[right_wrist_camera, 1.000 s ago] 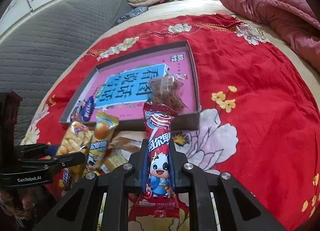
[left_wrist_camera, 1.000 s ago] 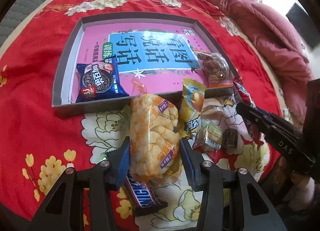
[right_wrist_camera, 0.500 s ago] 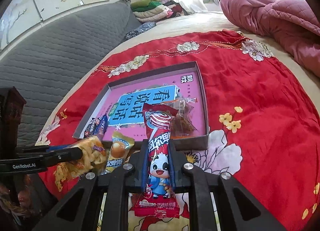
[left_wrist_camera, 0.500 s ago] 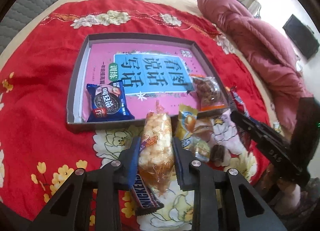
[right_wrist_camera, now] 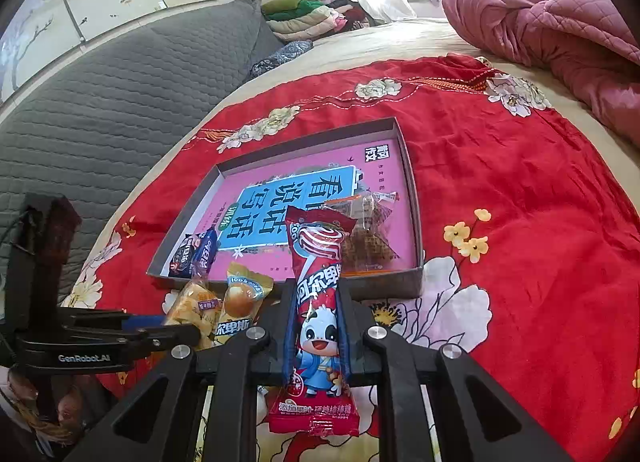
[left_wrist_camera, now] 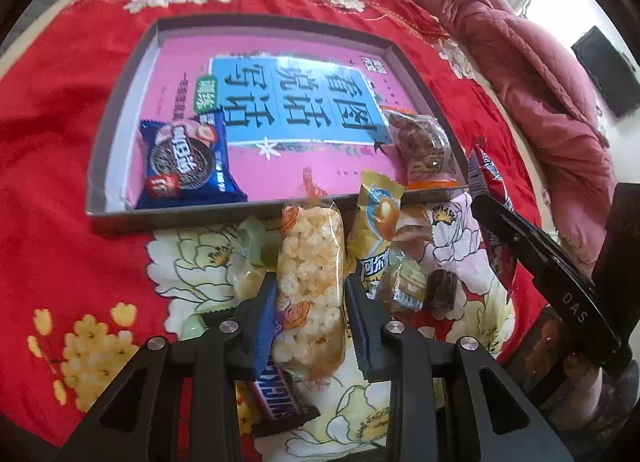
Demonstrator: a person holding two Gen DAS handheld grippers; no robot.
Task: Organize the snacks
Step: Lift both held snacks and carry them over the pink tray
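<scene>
A clear pack of yellow puffed-rice snack (left_wrist_camera: 310, 246) stands between the pads of my left gripper (left_wrist_camera: 310, 286), just in front of the grey tray (left_wrist_camera: 120, 102). The pads touch its sides while the jaws are opening slightly. My right gripper (right_wrist_camera: 316, 298) is shut on a red lollipop pack (right_wrist_camera: 318, 262) with a cartoon cow, held above the tray's near wall (right_wrist_camera: 384, 282). In the tray, on a pink book, lie a blue Oreo pack (left_wrist_camera: 186, 160) and a clear bag of brown snacks (left_wrist_camera: 424, 146).
On the red flowered cloth before the tray lie a yellow candy pack (left_wrist_camera: 376, 222), a Snickers bar (left_wrist_camera: 276, 402), small wrapped sweets (left_wrist_camera: 404, 282) and green candies (left_wrist_camera: 192, 324). A pink quilt (right_wrist_camera: 560, 30) is heaped at the right, a grey headboard (right_wrist_camera: 100, 102) at the left.
The left jaws went from wide around the puffed-rice pack to closed on it, and the pack now stands narrow between them. The right gripper kept hold of the lollipop pack and tilted up slightly.
</scene>
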